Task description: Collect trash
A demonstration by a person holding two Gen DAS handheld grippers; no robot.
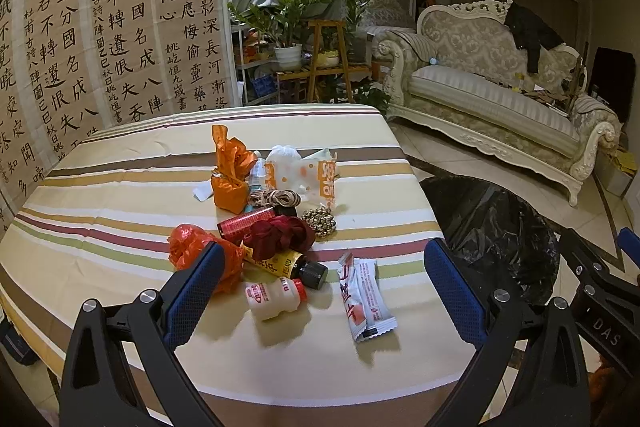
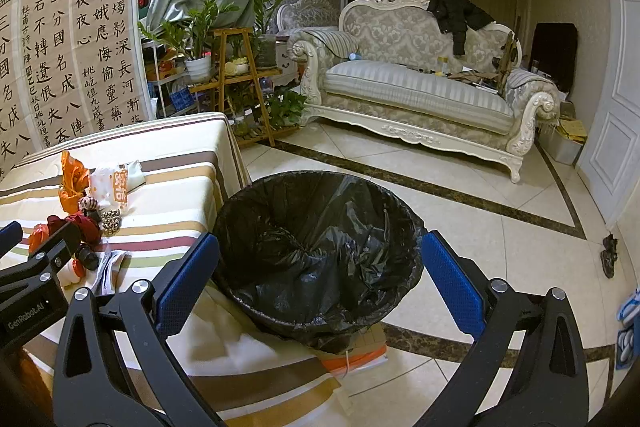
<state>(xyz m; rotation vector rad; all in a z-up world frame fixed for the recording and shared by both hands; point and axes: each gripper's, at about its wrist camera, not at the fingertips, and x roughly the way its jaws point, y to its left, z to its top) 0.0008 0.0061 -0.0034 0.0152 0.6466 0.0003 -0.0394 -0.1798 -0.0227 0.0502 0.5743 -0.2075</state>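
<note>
A pile of trash lies on the striped table: a small white bottle, a white sachet, a dark bottle with yellow label, orange plastic bags, a dark red cloth, a red can. My left gripper is open and empty, its fingers either side of the nearest items. A bin with a black liner stands beside the table. My right gripper is open and empty above the bin.
An orange wrapped package, a white snack bag, coiled twine and a gold ball lie further back. A sofa, plant stand and tiled floor lie beyond.
</note>
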